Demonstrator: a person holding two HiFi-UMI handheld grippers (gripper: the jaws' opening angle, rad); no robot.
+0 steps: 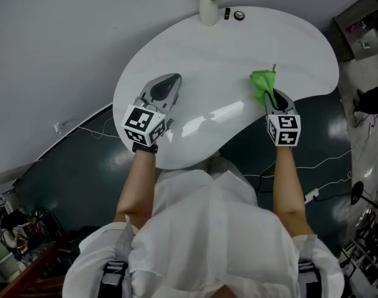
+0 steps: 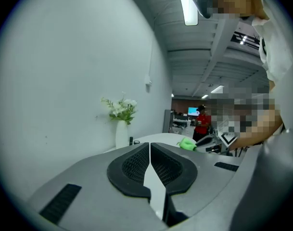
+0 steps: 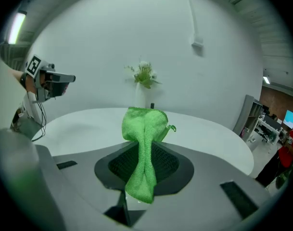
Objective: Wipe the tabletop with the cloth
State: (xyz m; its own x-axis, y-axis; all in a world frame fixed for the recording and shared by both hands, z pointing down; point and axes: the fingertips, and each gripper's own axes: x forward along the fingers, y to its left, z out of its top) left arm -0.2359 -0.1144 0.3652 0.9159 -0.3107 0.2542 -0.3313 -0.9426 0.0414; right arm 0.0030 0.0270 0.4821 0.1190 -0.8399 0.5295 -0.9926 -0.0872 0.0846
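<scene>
A green cloth (image 1: 263, 84) is pinched in my right gripper (image 1: 275, 99), which is shut on it over the right part of the white tabletop (image 1: 232, 48). In the right gripper view the cloth (image 3: 144, 143) bunches up between the jaws and sticks out past their tips, above the tabletop (image 3: 88, 121). My left gripper (image 1: 167, 85) is held over the table's left part, its jaws shut with nothing between them. From the left gripper view the closed pads (image 2: 132, 166) meet along one line, and the cloth (image 2: 186, 143) shows far off to the right.
A white vase with flowers (image 1: 208, 5) stands at the table's far edge, with two small dark objects (image 1: 233, 14) beside it. The table has a curved, kidney-like outline with a concave front edge (image 1: 220, 144). Cables lie on the dark floor (image 1: 325, 160).
</scene>
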